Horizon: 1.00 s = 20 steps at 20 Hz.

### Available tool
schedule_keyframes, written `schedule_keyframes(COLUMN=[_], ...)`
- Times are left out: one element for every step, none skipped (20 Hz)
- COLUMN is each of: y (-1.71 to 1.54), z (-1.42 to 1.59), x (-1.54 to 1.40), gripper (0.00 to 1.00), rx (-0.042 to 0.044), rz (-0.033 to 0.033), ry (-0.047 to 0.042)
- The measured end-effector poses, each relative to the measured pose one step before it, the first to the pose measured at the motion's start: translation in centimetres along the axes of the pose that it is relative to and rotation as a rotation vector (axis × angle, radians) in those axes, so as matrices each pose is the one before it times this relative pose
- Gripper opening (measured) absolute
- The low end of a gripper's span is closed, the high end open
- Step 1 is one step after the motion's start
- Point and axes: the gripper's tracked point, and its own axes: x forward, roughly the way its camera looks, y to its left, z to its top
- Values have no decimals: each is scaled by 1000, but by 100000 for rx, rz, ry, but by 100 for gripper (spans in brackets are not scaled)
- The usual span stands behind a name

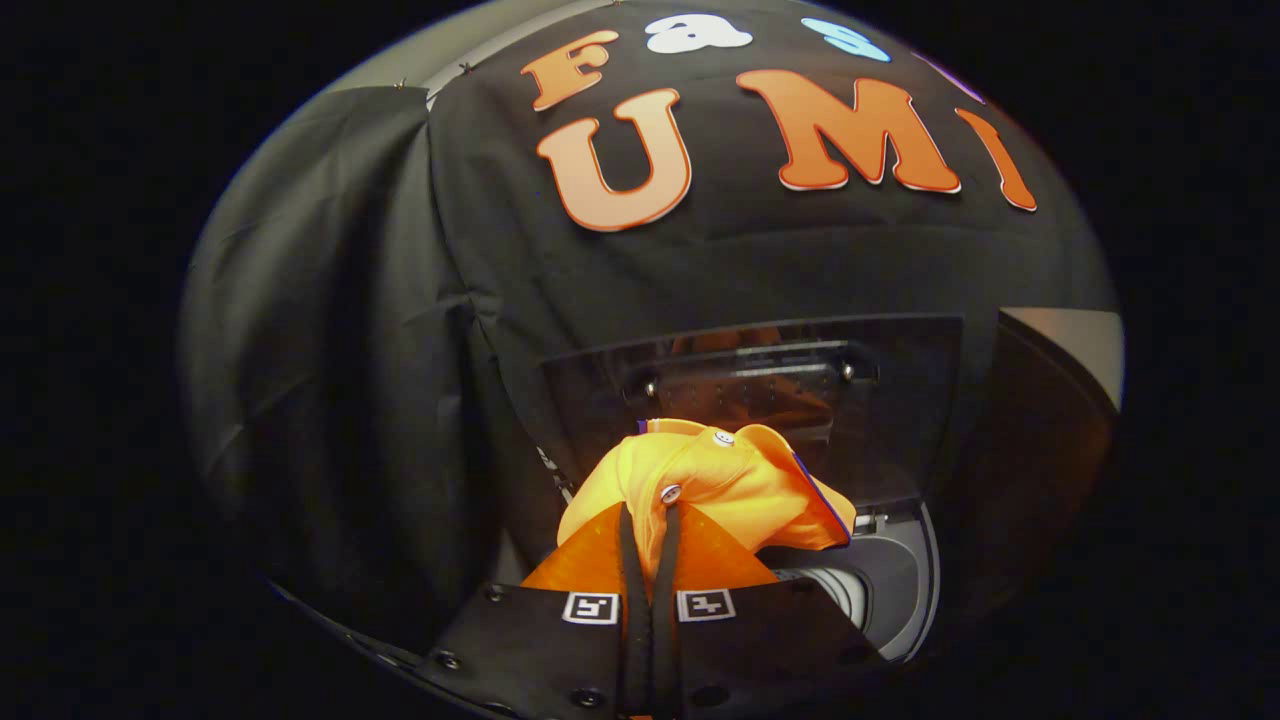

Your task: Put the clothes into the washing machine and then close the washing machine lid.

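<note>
My gripper (650, 515) is shut on an orange-yellow garment (715, 480) with small white buttons, which bunches up just ahead of the fingertips. The garment hangs above the washing machine's top (895, 575). The round drum opening (835, 590) shows partly, below and to the right of the cloth. The machine's dark see-through lid (880, 400) stands raised beyond the garment and mirrors some orange.
Black booth cloth (350, 350) hangs close behind and to the left of the machine. A pale wall strip (1075, 345) shows to the right of the lid.
</note>
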Motion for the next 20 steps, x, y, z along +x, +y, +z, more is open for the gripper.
schedule_keyframes(y=[-340,-462,-365,-390,-494,-544,-447,-508,-341,-386,-443,-418,-114,-244,-183,-262,-73,-128,-535,-385], z=[-1231,-1066,-919,-709,-779,-721,-630,-411,-193,-244,-339,-851,-855,-898,-695,-872,-1359,-1197,-1037,-787], x=[872,735,882,779,637,681,500,650,359,449,639,587,292,464,541,362,201,303,635,494], gripper=[8,8,8,8,8,8,8,8,8,8,8,8,8,8,8,8,8,8,8,8], rx=[-373,282,838,1258,1554,1494,1369,965,557,320,432,905,945,79,-441,-292,1063,1310,1098,914], rz=[-1151,-1214,-1249,-1079,-636,-816,-730,-949,-821,-717,-1210,-919,-184,-700,-364,-271,-70,-479,-1080,-959], ry=[2616,1914,1918,1805,1793,2220,1782,1203,630,849,1306,3254,3077,2164,1615,2762,4315,4191,3520,2384])
